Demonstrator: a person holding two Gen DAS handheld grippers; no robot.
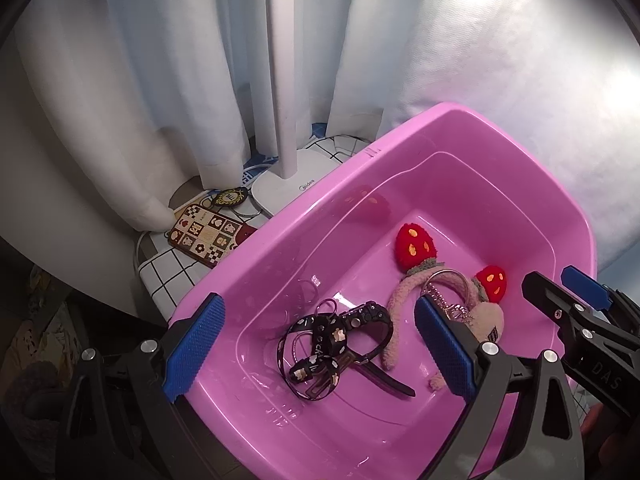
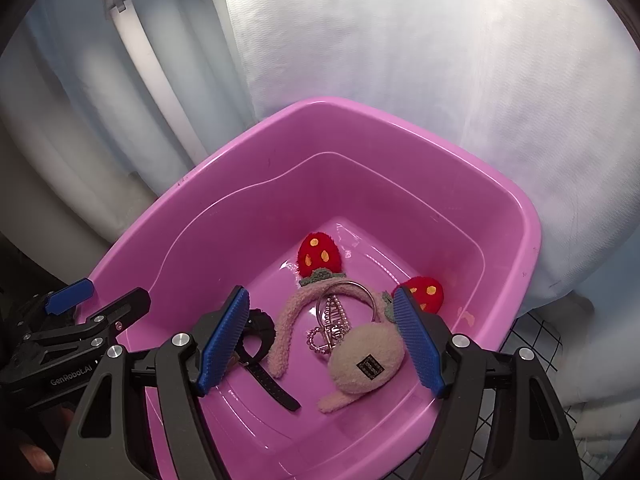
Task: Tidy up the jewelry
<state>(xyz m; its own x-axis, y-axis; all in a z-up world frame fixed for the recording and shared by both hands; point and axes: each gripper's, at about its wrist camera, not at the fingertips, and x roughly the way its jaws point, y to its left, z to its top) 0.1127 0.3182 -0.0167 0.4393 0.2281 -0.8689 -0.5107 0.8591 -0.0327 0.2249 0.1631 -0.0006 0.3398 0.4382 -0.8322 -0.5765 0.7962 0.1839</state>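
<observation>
**Jewelry lying in the pink basin, both hand-held grippers hovering wide**

Jewelry is lying on the floor of a pink basin [image 1: 280, 240]: a fuzzy strawberry headband [image 2: 316, 256], a silver chain tangle [image 2: 332, 320] inside its arc, a round plush pad [image 2: 366, 364] at the near right, and black straps [image 1: 332, 336] with a black watch band [image 1: 370, 318] at the near left. The basin's far half is showing bare floor, and its tall walls are closing in the pile on every side. Beyond the far-left rim a white lamp base [image 1: 280, 188] and a patterned card [image 1: 206, 236] are sitting on the grid-patterned table [image 1: 168, 276]; white curtains are hanging just behind.

The left hand-held gripper [image 1: 316, 350] is hanging over the basin's near-left part, jaws spread wide and holding nothing, with the black straps lying below and between its pads. The right hand-held gripper [image 2: 322, 344] is hovering over the near-right part, also wide and holding nothing, with the chain tangle and plush pad below its gap. The two grippers are sitting close side by side.
</observation>
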